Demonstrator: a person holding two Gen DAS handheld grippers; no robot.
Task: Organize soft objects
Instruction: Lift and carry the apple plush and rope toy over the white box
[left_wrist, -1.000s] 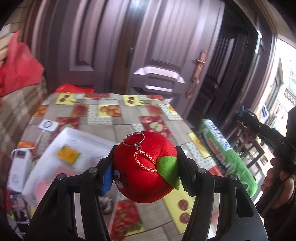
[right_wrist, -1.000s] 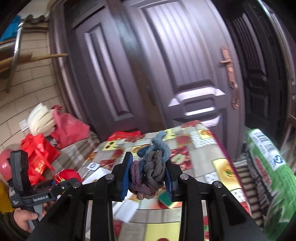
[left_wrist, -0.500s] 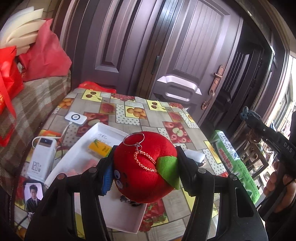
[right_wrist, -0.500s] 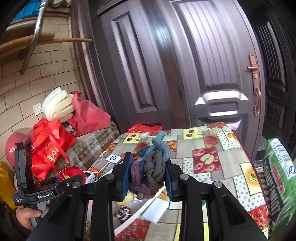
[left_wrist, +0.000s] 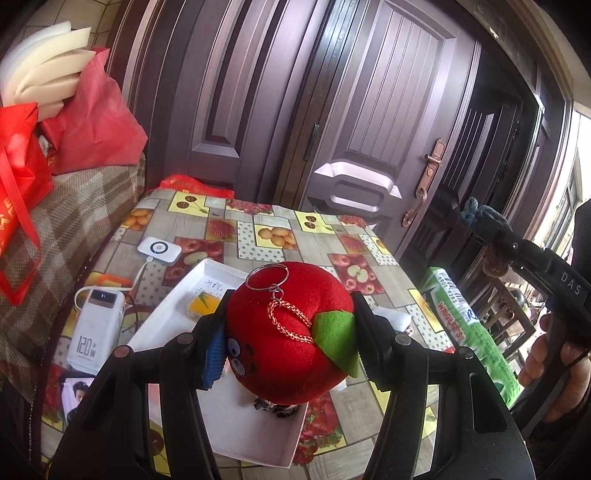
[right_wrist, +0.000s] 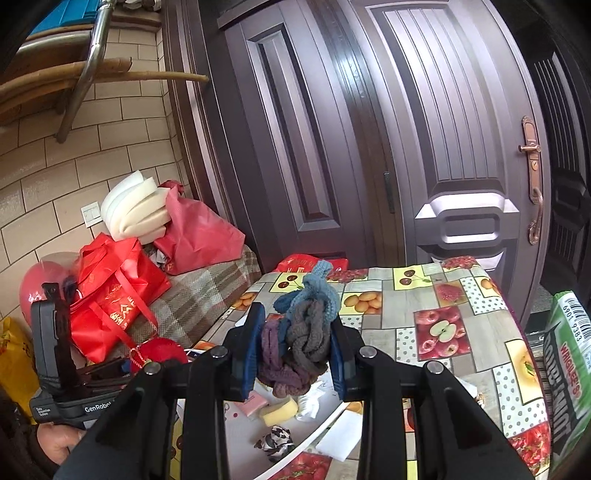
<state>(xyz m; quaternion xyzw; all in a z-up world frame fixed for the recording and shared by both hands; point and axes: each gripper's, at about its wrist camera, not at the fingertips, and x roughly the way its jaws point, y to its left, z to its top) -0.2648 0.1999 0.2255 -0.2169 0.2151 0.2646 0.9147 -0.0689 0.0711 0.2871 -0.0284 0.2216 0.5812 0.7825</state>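
Note:
My left gripper (left_wrist: 288, 332) is shut on a red plush apple (left_wrist: 288, 321) with a green leaf and a metal key ring, held above a white tray (left_wrist: 162, 325) on the table. In the right wrist view my right gripper (right_wrist: 295, 354) is shut on a knotted bundle of blue, grey and purple knitted fabric (right_wrist: 306, 328), also above the tray (right_wrist: 240, 432). Inside the tray lie a yellow sponge (right_wrist: 279, 408), a pink piece (right_wrist: 251, 400), a white cloth (right_wrist: 308, 402) and a black-and-white patterned scrunchie (right_wrist: 275, 441). Each gripper shows at the edge of the other's view.
The table wears a fruit-print cloth (left_wrist: 280, 236). A white power bank (left_wrist: 94, 325) and a small white device (left_wrist: 159, 249) lie at its left. Red bags (right_wrist: 118, 299) and foam pieces (right_wrist: 133, 210) sit on a checked sofa. A green sack (left_wrist: 469, 328) stands at the right, dark doors behind.
Both grippers drew back and swung left, so more of the table, the tray and the sofa with red bags came into view. Both grips stayed the same.

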